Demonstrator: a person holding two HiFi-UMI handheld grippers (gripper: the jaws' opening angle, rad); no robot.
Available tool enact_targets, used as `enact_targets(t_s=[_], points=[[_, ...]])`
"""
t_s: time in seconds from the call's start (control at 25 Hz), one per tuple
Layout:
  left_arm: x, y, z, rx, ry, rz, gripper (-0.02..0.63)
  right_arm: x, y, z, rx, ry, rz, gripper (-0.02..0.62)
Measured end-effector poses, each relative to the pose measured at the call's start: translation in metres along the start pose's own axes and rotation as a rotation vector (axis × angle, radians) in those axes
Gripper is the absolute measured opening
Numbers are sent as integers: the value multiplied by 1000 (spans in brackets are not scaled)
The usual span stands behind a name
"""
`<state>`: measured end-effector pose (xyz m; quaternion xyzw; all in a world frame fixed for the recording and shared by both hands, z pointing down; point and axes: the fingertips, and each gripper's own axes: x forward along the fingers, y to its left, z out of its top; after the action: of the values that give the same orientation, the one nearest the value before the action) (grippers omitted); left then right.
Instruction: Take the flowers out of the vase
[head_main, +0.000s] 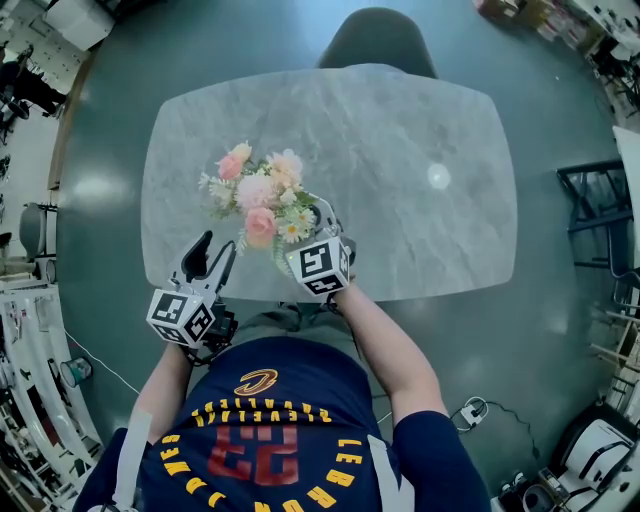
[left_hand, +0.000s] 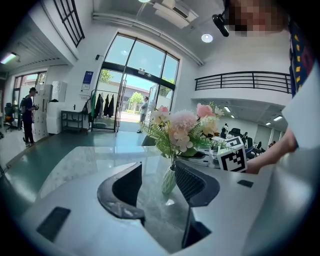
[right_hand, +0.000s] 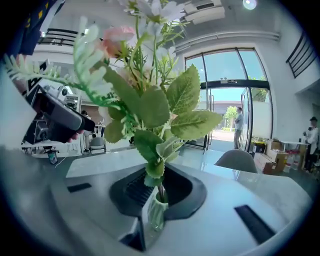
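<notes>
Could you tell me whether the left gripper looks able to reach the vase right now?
Probably yes. The left gripper has its jaws open toward the vase, with only bare table between. The right gripper holds the flowers by the stems, above the vase.

The head view hides the vase (right_hand: 155, 212) under the flowers (head_main: 258, 195) and the right gripper (head_main: 322, 222). In the right gripper view, blooms high above the vase are cut off at the top edge; leaves just above the vase cover part of the fingers (right_hand: 127, 187).
</notes>
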<state>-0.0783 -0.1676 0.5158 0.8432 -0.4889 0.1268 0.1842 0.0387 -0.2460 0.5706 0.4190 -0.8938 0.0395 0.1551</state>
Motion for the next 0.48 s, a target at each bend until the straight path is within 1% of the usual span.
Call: enact_targets(t_s=[0.24, 0.48], points=[[-2, 10, 1, -11, -8, -3, 212, -5, -6, 22, 68, -22, -16, 38], [-7, 11, 1, -19, -20, -9, 212, -14, -7, 43, 86, -45, -23, 38]])
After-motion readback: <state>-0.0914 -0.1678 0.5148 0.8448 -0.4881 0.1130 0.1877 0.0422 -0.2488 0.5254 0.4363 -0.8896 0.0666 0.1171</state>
